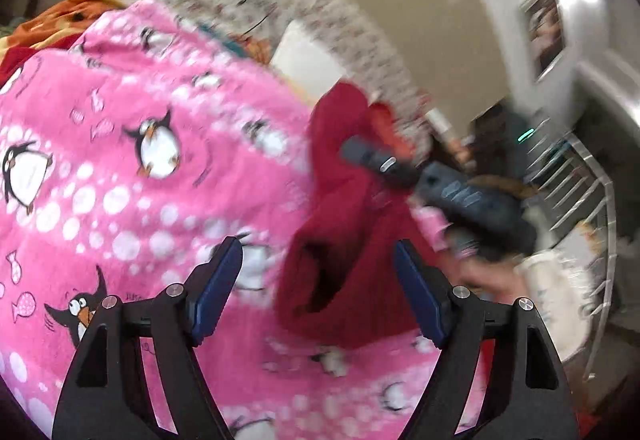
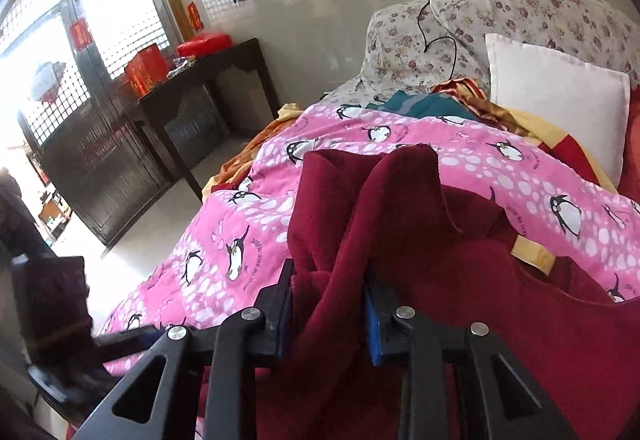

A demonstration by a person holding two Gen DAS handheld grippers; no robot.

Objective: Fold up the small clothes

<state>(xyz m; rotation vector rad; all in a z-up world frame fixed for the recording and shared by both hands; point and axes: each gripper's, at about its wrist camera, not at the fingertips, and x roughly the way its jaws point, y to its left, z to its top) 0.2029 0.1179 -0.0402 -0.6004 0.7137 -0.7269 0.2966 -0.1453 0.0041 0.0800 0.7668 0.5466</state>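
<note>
A dark red garment lies bunched on a pink penguin blanket spread over a bed. My right gripper is shut on a thick fold of it, and the cloth rises in a peak ahead of the fingers. In the left wrist view the same red garment hangs crumpled, with the blurred right gripper reaching into its upper edge. My left gripper stands open just in front of the garment's lower part. Its blue pads are apart from the cloth.
A white pillow and floral cushions sit at the head of the bed, with teal and orange-yellow cloths beside them. A dark wooden side table with red boxes stands left of the bed, before a latticed door.
</note>
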